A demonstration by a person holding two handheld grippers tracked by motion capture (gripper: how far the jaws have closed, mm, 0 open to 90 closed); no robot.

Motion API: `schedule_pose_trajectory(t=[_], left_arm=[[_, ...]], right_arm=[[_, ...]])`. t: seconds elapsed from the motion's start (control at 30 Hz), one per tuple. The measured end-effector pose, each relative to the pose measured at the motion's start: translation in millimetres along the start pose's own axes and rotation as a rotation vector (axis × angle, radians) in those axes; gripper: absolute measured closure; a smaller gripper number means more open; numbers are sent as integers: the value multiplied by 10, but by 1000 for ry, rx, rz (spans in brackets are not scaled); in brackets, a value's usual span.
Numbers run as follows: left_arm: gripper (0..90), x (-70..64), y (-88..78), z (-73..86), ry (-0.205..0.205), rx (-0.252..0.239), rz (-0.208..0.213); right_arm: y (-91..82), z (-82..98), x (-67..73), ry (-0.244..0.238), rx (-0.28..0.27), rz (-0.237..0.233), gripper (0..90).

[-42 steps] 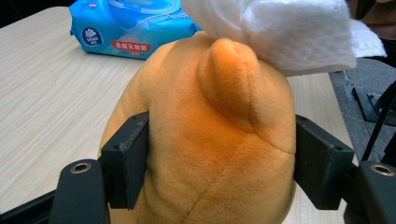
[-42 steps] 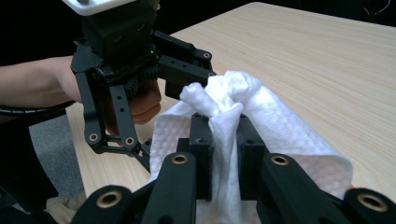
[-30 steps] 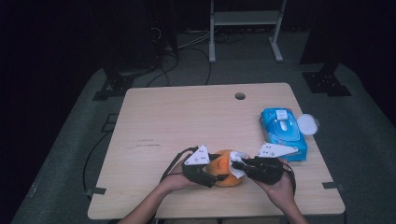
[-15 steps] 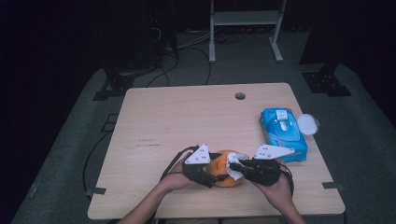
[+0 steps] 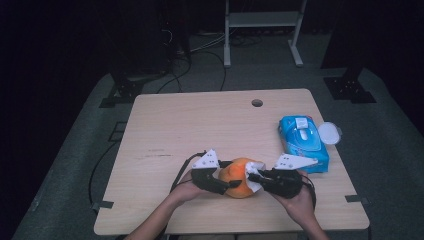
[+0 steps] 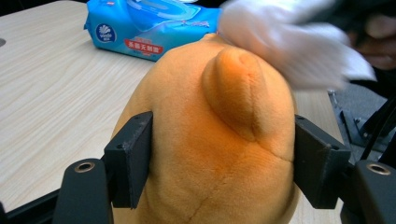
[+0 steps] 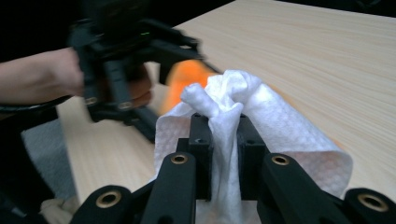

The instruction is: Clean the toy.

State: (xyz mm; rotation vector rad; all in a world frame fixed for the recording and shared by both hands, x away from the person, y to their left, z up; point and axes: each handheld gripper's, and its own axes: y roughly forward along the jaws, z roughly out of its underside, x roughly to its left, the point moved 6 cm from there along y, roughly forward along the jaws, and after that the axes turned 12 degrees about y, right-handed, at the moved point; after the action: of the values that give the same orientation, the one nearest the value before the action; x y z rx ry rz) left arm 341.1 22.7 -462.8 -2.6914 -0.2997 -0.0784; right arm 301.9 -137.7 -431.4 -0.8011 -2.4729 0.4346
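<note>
Wipe job looks mid-way: left gripper has the orange plush toy squeezed between its pads, right gripper pinches a white wipe against the toy's top, more rubbing probably left.

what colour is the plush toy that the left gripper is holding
Orange. The plush toy shows best in the left gripper view, clamped between the black fingers.

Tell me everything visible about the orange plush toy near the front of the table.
The rounded orange plush toy has soft, fuzzy fabric, visible seams and a raised ear-like lobe on top. It sits at the near edge of the light wooden table, clamped on both sides by the left tool. A crumpled white wipe, pinched in the right tool, presses against its upper side.
</note>
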Motion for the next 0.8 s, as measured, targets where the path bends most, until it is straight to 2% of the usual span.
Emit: schedule_pose_trajectory(t=[0.1, 0.17, 0.3, 0.4, 0.43, 0.5, 0.53, 0.63, 0.73, 0.8], left_arm=[[298, 12, -26, 13, -10, -5, 7], [301, 22, -36, 19, -11, 1, 12], [294, 27, -50, 24, -11, -3, 33], [180, 9, -69, -52, 3, 10, 38], [167, -1, -77, -82, 11, 4, 32], [179, -14, -78, -89, 33, 21, 16], [222, -12, -80, -73, 42, 26, 11], [282, 10, -80, -33, 23, 13, 17], [293, 36, -79, -20, 1, 5, 6], [293, 45, -77, -13, -5, 2, 3]], right_arm=[[11, 0, 10, -9, 6, -4, 794], [-13, 13, -65, -3, 6, 18, 795], [-60, 49, -220, 51, 0, 37, 796], [-31, 64, -176, 41, 7, 32, 795], [-15, 64, -144, 34, 9, 29, 795], [0, 54, -88, 21, 10, 18, 795], [5, 52, -70, 14, 11, 19, 794], [-6, 58, -91, 11, 12, 24, 795], [-30, 55, -159, 19, 8, 44, 796], [-41, 74, -218, 42, 6, 48, 796]])
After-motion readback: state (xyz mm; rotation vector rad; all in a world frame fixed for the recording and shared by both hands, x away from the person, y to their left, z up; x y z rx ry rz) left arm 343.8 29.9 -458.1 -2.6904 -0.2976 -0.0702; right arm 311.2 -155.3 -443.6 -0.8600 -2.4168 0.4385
